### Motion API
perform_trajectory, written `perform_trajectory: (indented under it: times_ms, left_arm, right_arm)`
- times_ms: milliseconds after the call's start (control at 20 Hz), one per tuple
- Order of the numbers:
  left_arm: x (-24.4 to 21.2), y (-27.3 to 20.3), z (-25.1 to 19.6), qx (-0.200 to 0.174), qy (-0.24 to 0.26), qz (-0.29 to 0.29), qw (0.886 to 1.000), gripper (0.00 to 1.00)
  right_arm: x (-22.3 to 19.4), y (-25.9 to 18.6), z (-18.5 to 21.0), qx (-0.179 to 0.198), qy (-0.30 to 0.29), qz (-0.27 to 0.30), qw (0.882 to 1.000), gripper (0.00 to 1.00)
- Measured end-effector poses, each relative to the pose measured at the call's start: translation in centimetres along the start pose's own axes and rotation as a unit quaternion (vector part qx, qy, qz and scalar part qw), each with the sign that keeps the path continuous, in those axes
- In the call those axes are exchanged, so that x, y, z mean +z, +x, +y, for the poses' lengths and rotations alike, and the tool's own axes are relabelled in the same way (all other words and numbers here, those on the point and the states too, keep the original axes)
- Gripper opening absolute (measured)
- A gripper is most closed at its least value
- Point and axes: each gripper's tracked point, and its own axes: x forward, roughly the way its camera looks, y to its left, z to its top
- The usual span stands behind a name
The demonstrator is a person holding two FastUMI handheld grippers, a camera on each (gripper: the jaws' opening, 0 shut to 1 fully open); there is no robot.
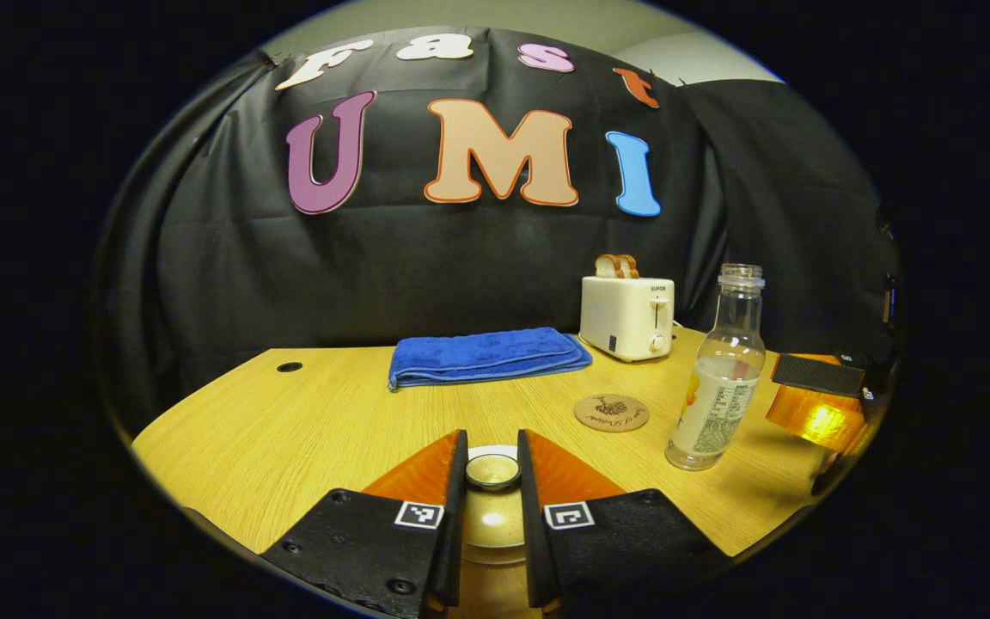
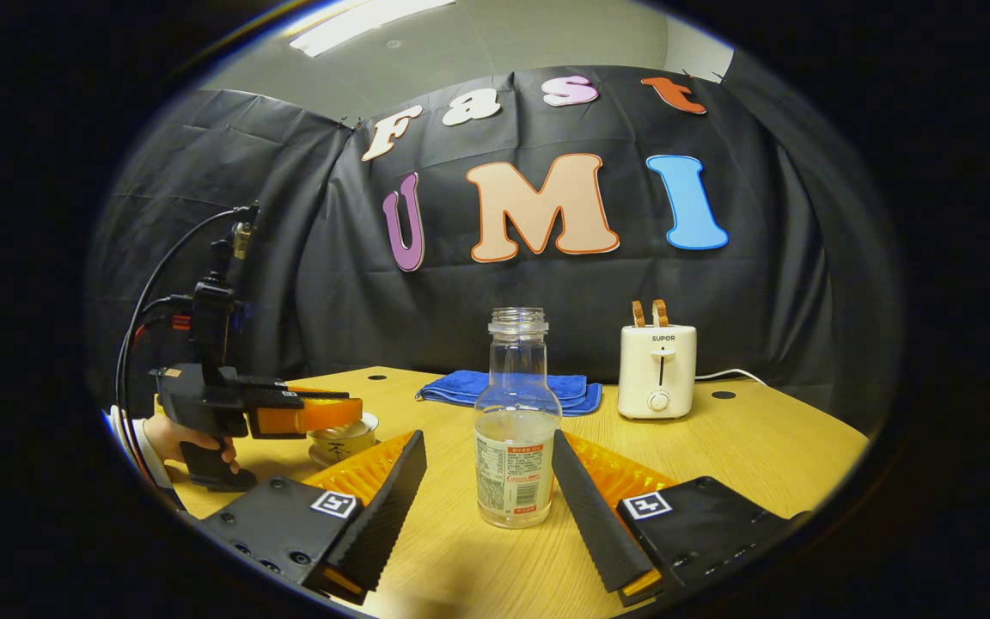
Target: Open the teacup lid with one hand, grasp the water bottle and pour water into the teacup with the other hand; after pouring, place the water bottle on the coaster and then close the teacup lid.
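Observation:
The teacup lid's round knob (image 1: 493, 471) sits between the fingers of my left gripper (image 1: 493, 443), which is shut on it. In the right gripper view that left gripper (image 2: 345, 414) lies over the top of the small teacup (image 2: 342, 445), held by a hand. The clear, uncapped water bottle (image 2: 512, 456) stands upright on the table, partly filled. My right gripper (image 2: 488, 440) is open, one finger on each side of the bottle with gaps. In the left gripper view the bottle (image 1: 718, 378) stands beside the round coaster (image 1: 611, 412), with the right gripper (image 1: 817, 397) just right of it.
A white toaster (image 1: 628, 316) with bread in its slots stands at the back of the wooden table (image 1: 289, 430). A folded blue towel (image 1: 486, 354) lies to its left. The toaster (image 2: 656, 370) and towel (image 2: 461, 389) sit behind the bottle.

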Motion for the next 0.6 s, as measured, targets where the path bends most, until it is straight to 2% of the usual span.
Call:
perform_trajectory:
  times_ms: [50, 100, 150, 250, 600]
  left_arm:
    - [0.1, -0.1, 0.1, 0.002, -0.001, -0.003, 1.0, 0.28]
    - [0.2, -0.2, 0.1, 0.003, -0.001, -0.008, 1.0, 0.27]
    - [0.3, -0.2, 0.1, 0.004, -0.003, -0.012, 1.0, 0.27]
    - [0.5, -0.3, 0.4, 0.007, -0.007, -0.02, 1.0, 0.27]
    - [0.6, -1.1, 2.0, 0.034, -0.003, -0.031, 0.999, 0.27]
  right_arm:
    - [-0.1, 0.0, 0.0, 0.0, 0.0, 0.0, 1.0, 0.92]
    - [-0.1, 0.0, -0.1, 0.0, 0.0, 0.0, 1.0, 0.95]
    - [-0.1, 0.1, 0.0, 0.0, 0.0, 0.0, 1.0, 0.92]
    - [-0.1, 0.0, -0.1, 0.0, 0.0, 0.0, 1.0, 0.95]
    - [-0.1, 0.0, -0.1, -0.002, 0.0, 0.001, 1.0, 0.92]
